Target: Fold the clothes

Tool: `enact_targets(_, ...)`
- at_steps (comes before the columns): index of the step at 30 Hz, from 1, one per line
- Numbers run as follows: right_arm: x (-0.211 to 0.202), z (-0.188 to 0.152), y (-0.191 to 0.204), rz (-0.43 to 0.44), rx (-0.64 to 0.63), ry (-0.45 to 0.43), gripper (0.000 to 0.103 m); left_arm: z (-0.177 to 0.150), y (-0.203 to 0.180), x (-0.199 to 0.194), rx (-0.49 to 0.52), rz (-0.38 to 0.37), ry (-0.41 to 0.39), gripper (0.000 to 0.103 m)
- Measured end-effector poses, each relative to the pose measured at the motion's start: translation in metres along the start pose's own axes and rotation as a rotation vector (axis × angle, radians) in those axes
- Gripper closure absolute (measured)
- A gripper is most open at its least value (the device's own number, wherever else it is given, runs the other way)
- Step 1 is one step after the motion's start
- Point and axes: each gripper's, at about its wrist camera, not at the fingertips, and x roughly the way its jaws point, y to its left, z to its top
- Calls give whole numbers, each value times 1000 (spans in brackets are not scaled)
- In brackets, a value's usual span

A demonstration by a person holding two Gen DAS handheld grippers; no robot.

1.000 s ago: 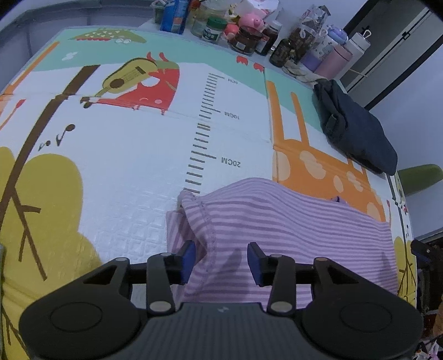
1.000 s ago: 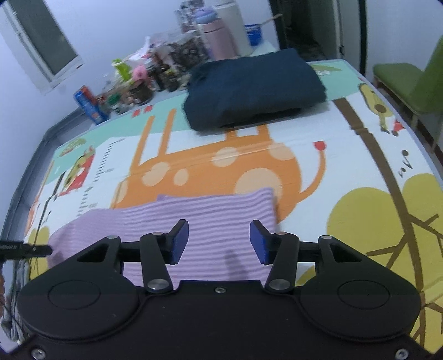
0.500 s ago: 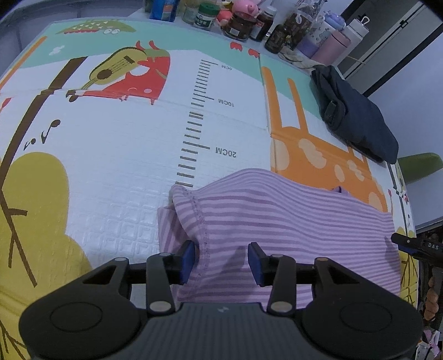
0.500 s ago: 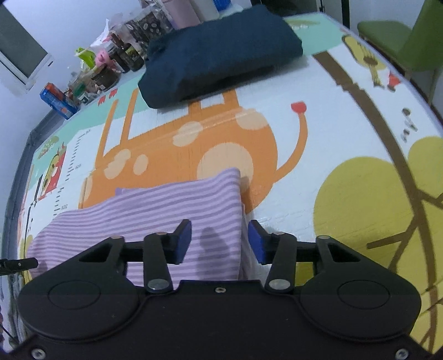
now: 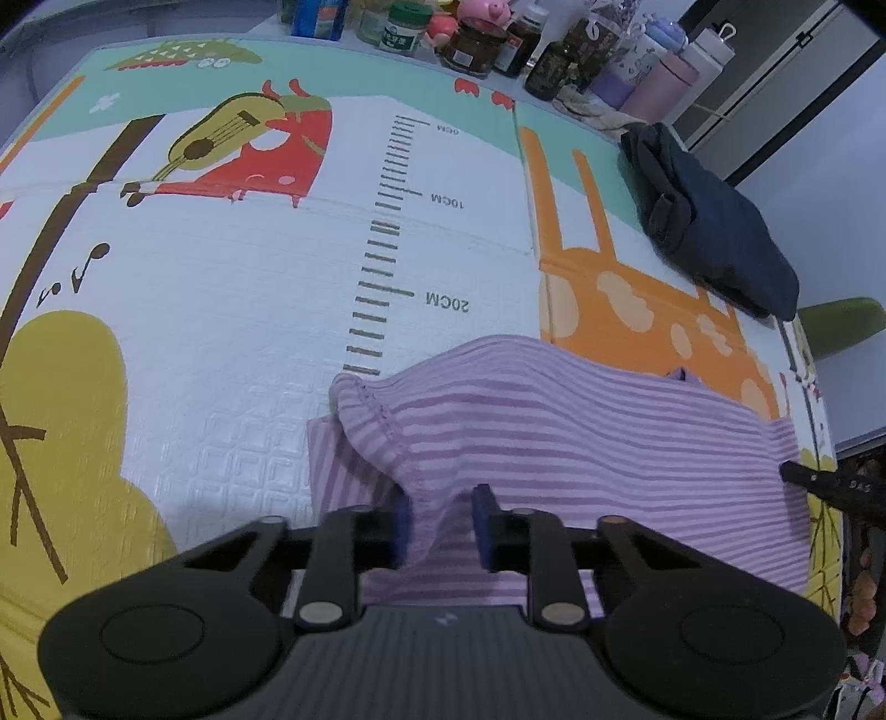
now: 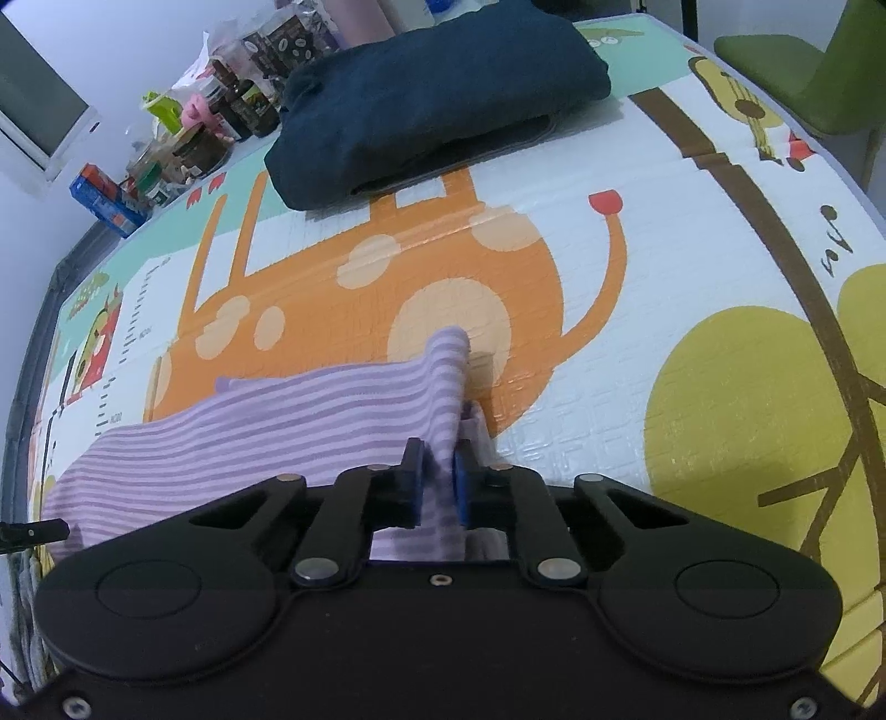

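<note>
A purple striped garment (image 5: 581,443) lies on the play mat (image 5: 221,310), its left edge rumpled into a raised fold. My left gripper (image 5: 442,518) is closing its jaws, and the blue pads pinch a bunch of that fold near the hem. In the right wrist view the same garment (image 6: 277,421) stretches away to the left. There my right gripper (image 6: 439,484) is closing on the garment's right corner, with the cloth squeezed up between the pads. Both grippers point steeply down at the mat.
A folded navy garment (image 6: 437,94) lies at the far side of the mat (image 6: 637,387). Jars and bottles (image 5: 487,39) line the back edge. A green chair (image 6: 819,77) stands beyond the mat's right corner.
Both grippers have narrowed from wide open onto the striped cloth, which now bunches between their pads. The right gripper has come down onto the garment's right corner.
</note>
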Motion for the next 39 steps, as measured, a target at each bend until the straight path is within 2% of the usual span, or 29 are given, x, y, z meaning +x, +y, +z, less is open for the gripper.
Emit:
enact_targets(1,-2,0,1,-3,-4,-4,93,-1,-1,0,7,1,-2,92)
enact_targets(4,-8,-1,3,-6,-16,-18,96,-4,-4,-3,37,12,-24,96)
enact_targets(8,-18,-2,6,24,-25,-37,96,-6,-7,-7,59,-7,-48,97)
enact_targets(15,-15,-3,4,153,31,-14,98,-8,-10,-8,67,-30,-59,98)
enact_targets(21,-4,-3,6,113,33,-6,99,-8,-6,-7,42,-31,-58,98)
enact_targets(29,-9,-9,15,93,9,-20,100,-13,-2,-15,17,-66,-77,99)
enact_targets(39,-35,-19,18,175,4,-45,100,-27,-12,-35,63,-100,-105,99)
